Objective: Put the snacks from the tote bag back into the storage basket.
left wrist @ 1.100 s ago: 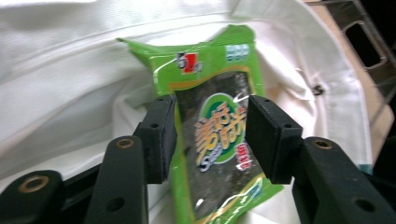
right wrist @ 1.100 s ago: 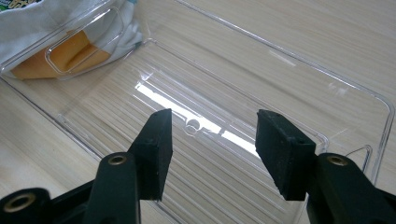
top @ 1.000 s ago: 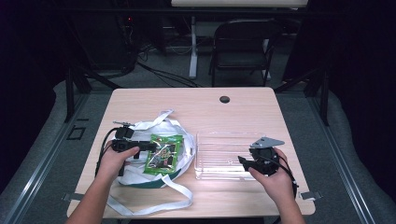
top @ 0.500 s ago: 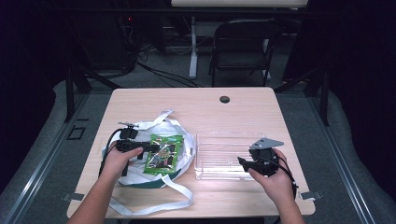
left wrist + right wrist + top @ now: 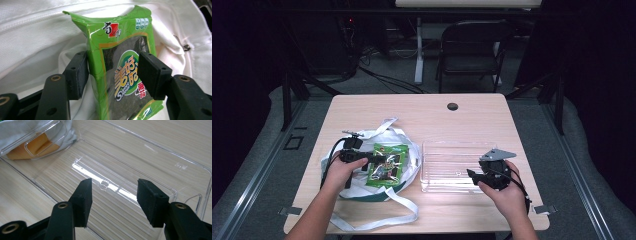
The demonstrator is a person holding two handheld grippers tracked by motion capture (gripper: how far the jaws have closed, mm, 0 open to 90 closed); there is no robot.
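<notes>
A green snack packet [image 5: 387,164] [image 5: 120,50] with a dark window lies on a white cloth bag [image 5: 409,150] [image 5: 37,32] at the table's left. My left gripper [image 5: 379,159] [image 5: 113,75] reaches over it from the left. Its jaws have just been opening and now stand wide, with the packet loose between them. The left pad [image 5: 78,72] sits right at the packet's edge. At the right, my right gripper [image 5: 471,174] [image 5: 113,197] hovers open over the near edge of a clear plastic tray [image 5: 447,150] [image 5: 160,152], with nothing between its jaws.
The bag's white straps [image 5: 382,220] trail toward the table's front edge. A black round grommet [image 5: 452,106] sits at the far middle of the wooden table [image 5: 437,120]. A dark chair [image 5: 472,45] stands behind. Something orange [image 5: 37,145] shows through the tray's far wall.
The left gripper's jaws have spread wider around the green packet, which stays on the bag. The right hand and gripper have kept still over the tray.
</notes>
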